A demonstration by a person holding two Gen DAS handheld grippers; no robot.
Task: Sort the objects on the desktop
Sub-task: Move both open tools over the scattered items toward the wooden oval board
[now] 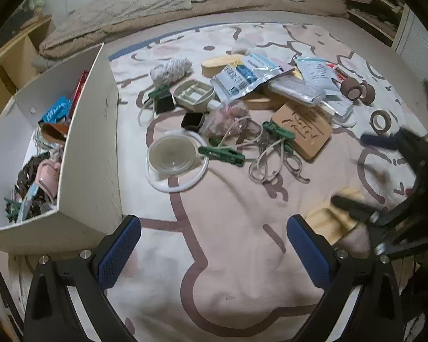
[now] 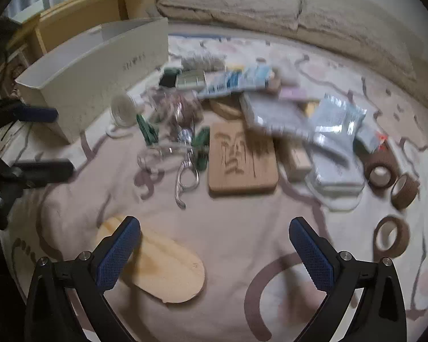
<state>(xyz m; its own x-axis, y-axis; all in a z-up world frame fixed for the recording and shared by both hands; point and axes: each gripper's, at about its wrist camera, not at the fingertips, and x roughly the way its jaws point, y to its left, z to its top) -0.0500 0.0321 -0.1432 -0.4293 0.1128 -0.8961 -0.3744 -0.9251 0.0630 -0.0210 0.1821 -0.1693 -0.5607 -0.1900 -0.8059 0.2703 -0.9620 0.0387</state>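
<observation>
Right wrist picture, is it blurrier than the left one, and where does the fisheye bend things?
Right wrist view: yes, motion-smeared; the packets and wooden board are soft, though its own right gripper stays crisp. Left wrist view: mostly sharp, only the other gripper at the right edge blurs. Both views: fisheye bows the white box walls and darkens the corners.

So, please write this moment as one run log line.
left gripper: open, empty | right gripper: open, empty, beside wooden piece | white box: partly filled | clutter remains on blanket

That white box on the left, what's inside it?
The white box holds a jumble: a blue packet, something red, a pink item, a green clip. Anything beneath is covered.
</observation>
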